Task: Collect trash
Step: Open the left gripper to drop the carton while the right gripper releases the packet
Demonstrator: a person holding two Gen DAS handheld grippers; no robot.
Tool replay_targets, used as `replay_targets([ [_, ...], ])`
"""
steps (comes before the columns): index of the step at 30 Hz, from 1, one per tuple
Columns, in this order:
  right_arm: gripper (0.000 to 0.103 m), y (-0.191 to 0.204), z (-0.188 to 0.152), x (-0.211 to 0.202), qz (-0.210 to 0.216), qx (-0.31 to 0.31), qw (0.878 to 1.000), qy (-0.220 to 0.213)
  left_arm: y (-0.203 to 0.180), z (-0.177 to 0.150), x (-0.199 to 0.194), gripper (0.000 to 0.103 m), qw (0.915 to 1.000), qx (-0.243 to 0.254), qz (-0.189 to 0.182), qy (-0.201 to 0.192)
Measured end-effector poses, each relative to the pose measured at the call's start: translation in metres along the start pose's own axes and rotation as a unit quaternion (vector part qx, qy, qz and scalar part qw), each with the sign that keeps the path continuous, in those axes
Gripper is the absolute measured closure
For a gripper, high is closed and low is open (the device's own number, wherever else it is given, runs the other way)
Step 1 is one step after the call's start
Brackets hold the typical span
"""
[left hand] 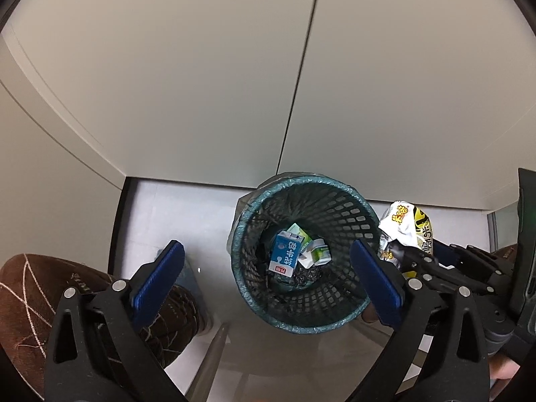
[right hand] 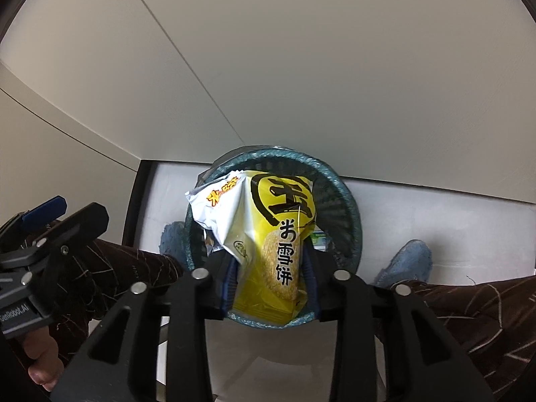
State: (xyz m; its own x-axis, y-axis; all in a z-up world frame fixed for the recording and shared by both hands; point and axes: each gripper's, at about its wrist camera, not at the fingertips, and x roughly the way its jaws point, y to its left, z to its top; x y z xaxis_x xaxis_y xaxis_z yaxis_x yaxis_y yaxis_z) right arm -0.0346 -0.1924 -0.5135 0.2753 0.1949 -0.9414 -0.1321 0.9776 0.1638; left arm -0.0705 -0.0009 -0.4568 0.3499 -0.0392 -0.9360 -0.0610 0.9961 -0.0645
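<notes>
Left wrist view: left gripper [left hand: 268, 279] spread wide, empty, over the bin [left hand: 303, 254] — blue carton [left hand: 284, 255] lies inside. Right wrist view: right gripper [right hand: 271, 278] pinches the yellow snack bag [right hand: 268, 244] between its pads — directly above the bin.

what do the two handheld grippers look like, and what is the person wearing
Both the left gripper and the right gripper have black plastic frames with triangular cut-outs and silver round rivets at the pivots. Their jaws carry flat blue pads. The left gripper's body bears small white lettering in the right wrist view. The person wears dark brown clothing with thin pale crossing lines, and fuzzy light blue slippers.
</notes>
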Motion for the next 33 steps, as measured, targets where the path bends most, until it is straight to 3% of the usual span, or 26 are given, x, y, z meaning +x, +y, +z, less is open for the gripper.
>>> replay_targets([
  [2,0.052,0.000,-0.001,0.002,-0.001,0.002,1.000,0.003,0.003,0.001,0.004,0.006,1.0000,-0.006,-0.002,0.006],
  [7,0.038,-0.003,0.001,-0.002,0.005,0.021,1.000,-0.004,0.005,0.002,0.007,0.006,0.9998,-0.015,-0.003,0.013],
  [18,0.029,0.013,-0.002,0.003,0.010,-0.015,1.000,0.015,0.014,0.003,0.008,0.006,0.9990,-0.039,-0.003,0.021],
  [23,0.022,0.016,-0.001,0.006,0.019,-0.011,1.000,0.021,0.015,0.003,0.008,0.006,0.9989,-0.042,-0.001,0.020],
  [33,0.019,0.012,0.002,0.008,0.017,0.002,1.000,0.018,0.017,0.006,0.016,0.006,0.9983,-0.048,-0.003,0.032],
])
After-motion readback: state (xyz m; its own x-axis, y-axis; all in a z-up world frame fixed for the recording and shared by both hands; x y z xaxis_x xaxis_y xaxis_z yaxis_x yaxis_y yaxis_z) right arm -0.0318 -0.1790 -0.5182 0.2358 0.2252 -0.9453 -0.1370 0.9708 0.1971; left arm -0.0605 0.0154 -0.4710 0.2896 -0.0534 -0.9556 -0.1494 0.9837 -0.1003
